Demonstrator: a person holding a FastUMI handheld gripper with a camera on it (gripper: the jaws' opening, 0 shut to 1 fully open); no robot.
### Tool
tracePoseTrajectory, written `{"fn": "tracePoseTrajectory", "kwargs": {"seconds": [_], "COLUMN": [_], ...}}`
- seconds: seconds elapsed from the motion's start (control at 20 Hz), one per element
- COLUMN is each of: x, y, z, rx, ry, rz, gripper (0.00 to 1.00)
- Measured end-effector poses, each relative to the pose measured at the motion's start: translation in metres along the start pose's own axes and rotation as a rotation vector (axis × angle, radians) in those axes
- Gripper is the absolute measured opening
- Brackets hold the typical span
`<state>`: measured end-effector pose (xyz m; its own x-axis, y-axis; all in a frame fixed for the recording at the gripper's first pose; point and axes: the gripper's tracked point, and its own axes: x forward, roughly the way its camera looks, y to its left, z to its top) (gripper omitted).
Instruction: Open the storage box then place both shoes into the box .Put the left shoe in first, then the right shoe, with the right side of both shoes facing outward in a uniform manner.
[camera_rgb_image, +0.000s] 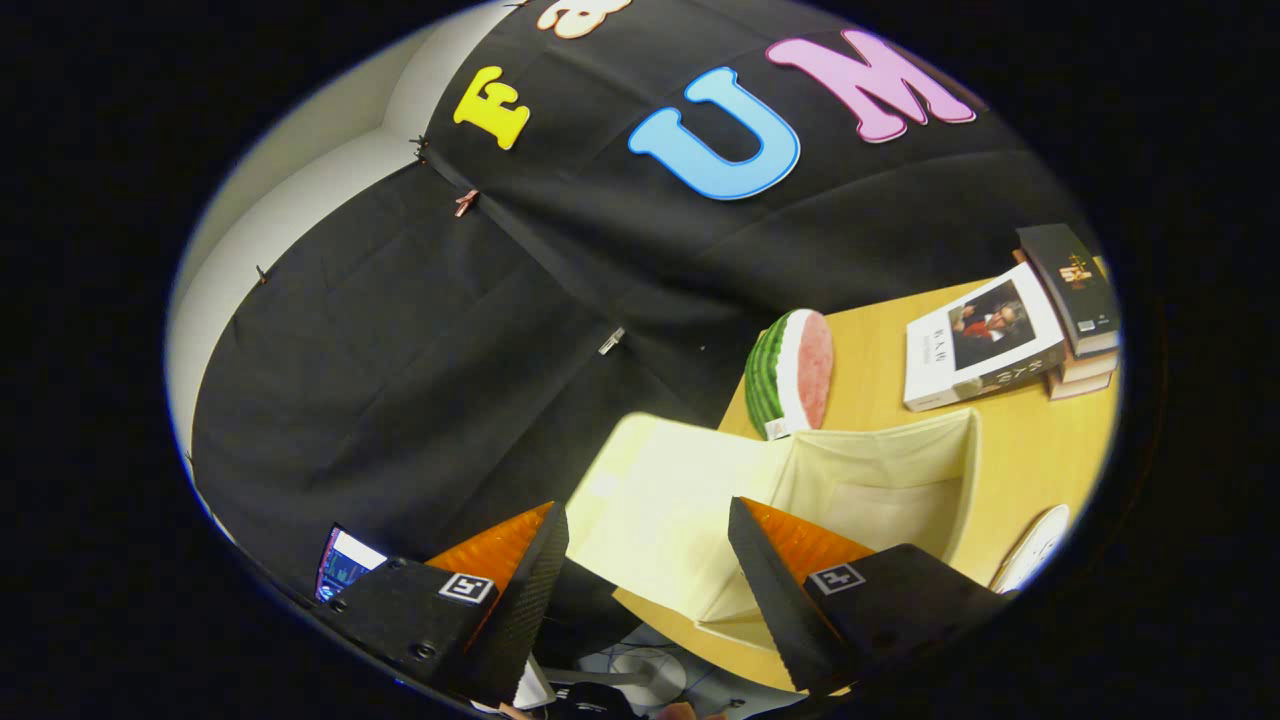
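The gripper (640, 560) has its 2 fingers spread wide apart, with nothing held between them. Just ahead of the fingers, and partly between them, sits 1 cream fabric storage box (880, 480), open, with its lid flap (655, 495) folded out flat toward the booth's black wall. The inside of the box shows bare cloth walls. It rests on a light wooden table (1030, 450). Beside the far finger, at the table's near rim, 1 pale shoe (1035, 548) shows as a curved edge only; which shoe it is cannot be told. Beyond the box stands 1 watermelon-slice toy (792, 372), green rind and pink flesh, upright and close to the box's back wall. Farther along the table lies a stack of about 4 books (1040, 325), 1 white-covered book leaning off the pile and 1 dark book on top. Below the near finger, 1 small lit screen (345, 562) peeks out.
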<state>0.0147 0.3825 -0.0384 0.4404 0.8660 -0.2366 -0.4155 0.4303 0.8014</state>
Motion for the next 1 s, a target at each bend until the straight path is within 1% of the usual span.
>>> {"fn": "tracePoseTrajectory", "kwargs": {"seconds": [0.05,0.2,0.35,0.4,0.6,0.75,0.85,0.95,1.0], "x": [-0.012,-0.055,-0.102,-0.113,-0.159,-0.184,-0.197,-0.204,-0.205], "y": [-0.016,-0.072,-0.124,-0.136,-0.206,-0.251,-0.278,-0.3,-0.308], "z": [0.001,-0.002,-0.014,-0.021,-0.065,-0.1,-0.125,-0.146,-0.156], "rx": [-0.028,-0.115,-0.157,-0.159,-0.12,-0.138,-0.157,-0.189,-0.202], "ry": [-0.009,-0.008,0.006,0.015,0.093,0.159,0.22,0.275,0.301], "rz": [-0.04,-0.194,-0.331,-0.355,-0.511,-0.629,-0.689,-0.743,-0.76], "gripper": [0.98,0.98,0.98,0.98,0.98,0.97,0.96,0.87,0.86]}}
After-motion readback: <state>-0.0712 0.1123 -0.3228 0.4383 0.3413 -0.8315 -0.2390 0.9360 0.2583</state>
